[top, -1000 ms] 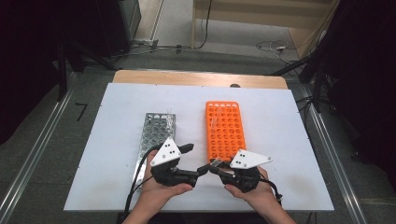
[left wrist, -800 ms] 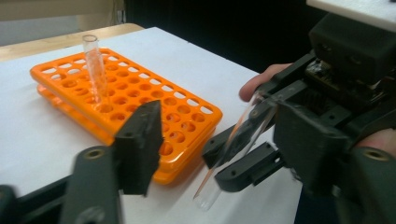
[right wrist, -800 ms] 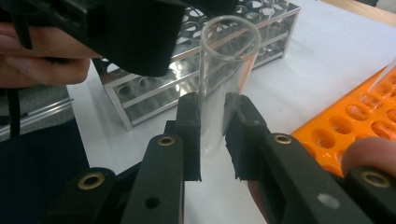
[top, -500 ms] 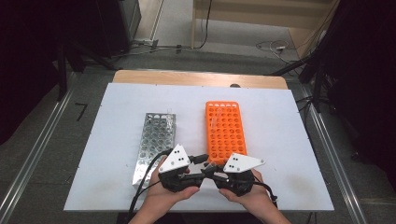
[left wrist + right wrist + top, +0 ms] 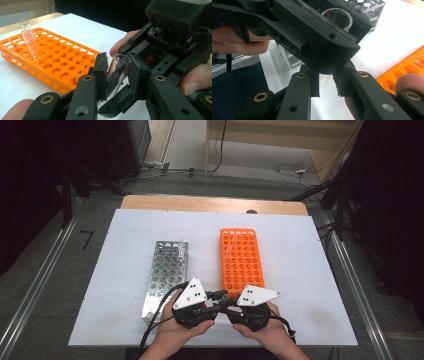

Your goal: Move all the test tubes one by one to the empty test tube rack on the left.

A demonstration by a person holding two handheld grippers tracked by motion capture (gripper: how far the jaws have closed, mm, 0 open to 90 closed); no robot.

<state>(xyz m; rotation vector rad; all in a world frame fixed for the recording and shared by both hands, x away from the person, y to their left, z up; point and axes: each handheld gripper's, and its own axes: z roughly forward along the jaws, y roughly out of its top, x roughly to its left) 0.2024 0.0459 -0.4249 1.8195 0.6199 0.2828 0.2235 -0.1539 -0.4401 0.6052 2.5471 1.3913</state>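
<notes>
Orange rack w/ two tubes

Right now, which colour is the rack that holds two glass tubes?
Orange: the rack shows best in the left gripper view, with the tubes standing in it.

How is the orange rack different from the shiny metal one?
The orange rack is bright orange, while the metal rack is silvery grey and shiny. The orange rack lies to the right on the white table, the metal rack to the left. The orange rack looks a little wider than the metal rack. Both are long trays full of round holes, and both hold clear glass tubes at the far end.
</notes>
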